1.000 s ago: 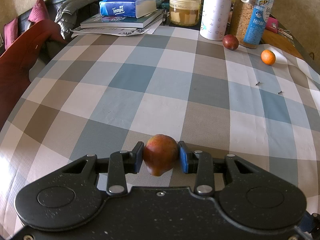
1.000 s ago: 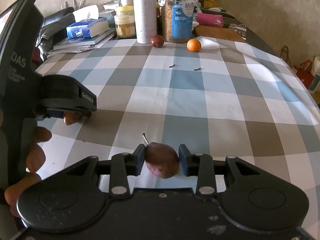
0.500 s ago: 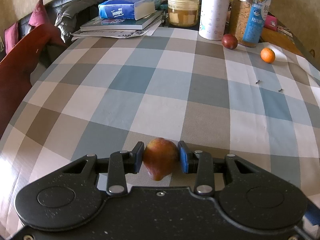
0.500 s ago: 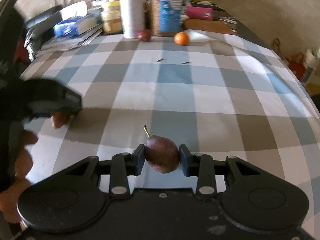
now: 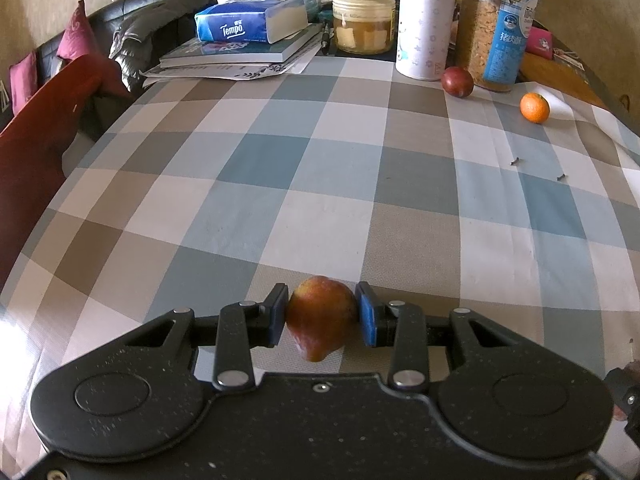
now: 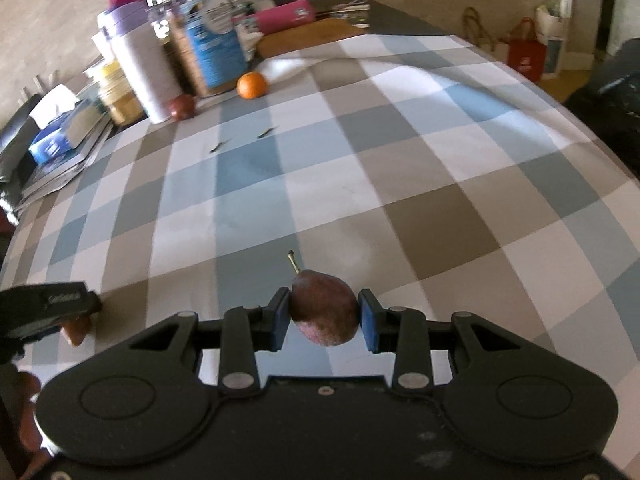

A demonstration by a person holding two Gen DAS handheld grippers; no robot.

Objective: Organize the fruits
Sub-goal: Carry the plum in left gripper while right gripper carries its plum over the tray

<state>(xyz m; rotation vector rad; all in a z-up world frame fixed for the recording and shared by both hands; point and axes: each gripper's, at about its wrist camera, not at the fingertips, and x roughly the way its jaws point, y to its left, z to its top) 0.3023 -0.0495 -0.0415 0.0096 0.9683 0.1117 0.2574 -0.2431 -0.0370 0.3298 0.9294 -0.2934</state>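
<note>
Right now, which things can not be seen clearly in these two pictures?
- Left wrist view: the underside of the red-yellow pear and the cloth beneath are hidden by the left tool body.
- Right wrist view: jar labels are blurred, unreadable.
- Right wrist view: the left edge cuts off the person's hand.
- Both views: two small dark bits on the tablecloth are too small to identify.

A red-and-yellow pear (image 5: 321, 317) sits clamped between the left fingers (image 5: 277, 316), its narrow end pointing down and toward the camera. A dark maroon pear (image 6: 324, 307) is pinched between the right fingers (image 6: 279, 318), stem tilted up and away. Far beyond both sets of fingertips lie a dark red plum (image 5: 457, 82) and, apart to its right, a small orange (image 5: 534, 107).
</note>
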